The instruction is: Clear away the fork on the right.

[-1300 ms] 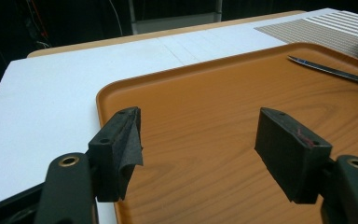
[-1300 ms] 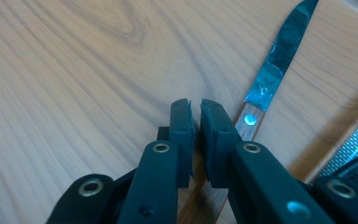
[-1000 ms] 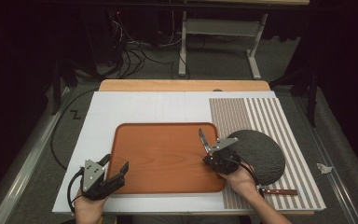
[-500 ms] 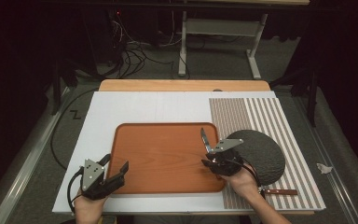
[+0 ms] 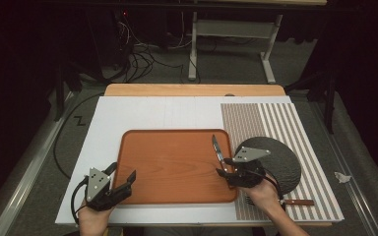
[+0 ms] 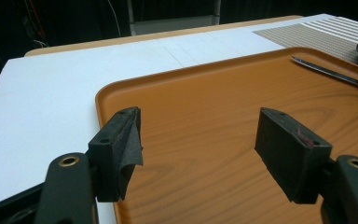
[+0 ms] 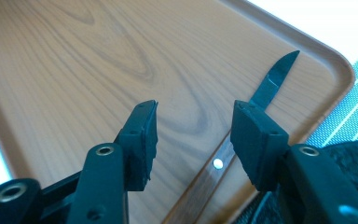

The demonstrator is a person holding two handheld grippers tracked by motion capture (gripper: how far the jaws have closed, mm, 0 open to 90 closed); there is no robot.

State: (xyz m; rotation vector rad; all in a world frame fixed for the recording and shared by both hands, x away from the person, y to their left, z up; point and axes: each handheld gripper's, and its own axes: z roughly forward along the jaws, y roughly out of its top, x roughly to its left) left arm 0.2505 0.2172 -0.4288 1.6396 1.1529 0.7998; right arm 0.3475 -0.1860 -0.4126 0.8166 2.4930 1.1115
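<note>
1. From the high view, I see the knife lying on the wooden tray, close to the tray's right rim, blade pointing away from me and its handle end running under my right gripper.
2. My right gripper's jaws have just been opening; in the right gripper view they stand apart above the tray, and the knife lies flat on the wood beneath and beside the right-hand jaw, with neither pad pressing on it. A rivet shows pale on the wooden handle between the jaws.
3. My right hand sits at the tray's lower right corner, over the edge of the dark round plate that rests on the striped mat.
4. A second knife with a wooden handle lies on the striped mat just in front of the plate, near the bench's front edge.
5. My left gripper rests at the tray's lower left corner; in the left gripper view its jaws gape wide with nothing but tray between them, and a loose flap of pad material hangs from the left-hand jaw.
6. The tray sits on a white board that covers most of the bench.
</note>
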